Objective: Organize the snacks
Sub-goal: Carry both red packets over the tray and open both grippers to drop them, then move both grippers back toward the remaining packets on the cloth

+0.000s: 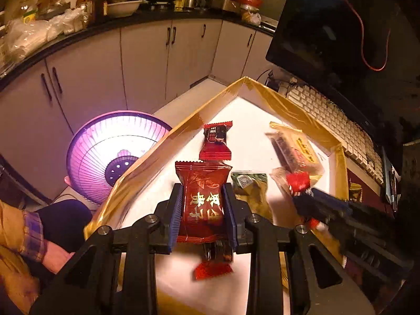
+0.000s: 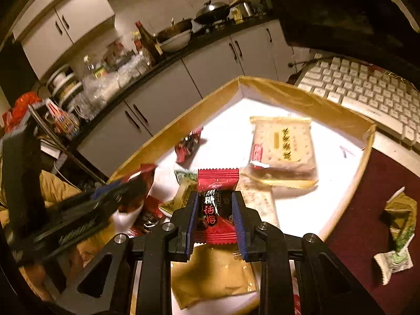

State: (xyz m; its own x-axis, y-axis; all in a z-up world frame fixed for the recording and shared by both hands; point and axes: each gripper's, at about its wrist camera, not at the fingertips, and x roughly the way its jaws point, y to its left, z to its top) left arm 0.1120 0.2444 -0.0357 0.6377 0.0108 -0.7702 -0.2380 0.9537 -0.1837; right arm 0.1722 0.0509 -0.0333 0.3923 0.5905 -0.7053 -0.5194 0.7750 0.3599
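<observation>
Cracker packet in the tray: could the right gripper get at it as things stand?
Probably not yet: the right gripper is shut on a red-and-black candy. The cracker packet lies uncovered just ahead.

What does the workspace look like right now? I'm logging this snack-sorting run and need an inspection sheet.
Surface: white tray with tan taped walls on a dark red cloth.
Job's things: cracker pack and green packet lying in the tray.
Clutter: green-white wrapper on the cloth outside the tray.
Grippers: left gripper shut on a red foil pack; right gripper shut on a red-black candy.
Cables: red cable across the dark monitor.
Surroundings: keyboard, purple basket, kitchen cabinets.
</observation>
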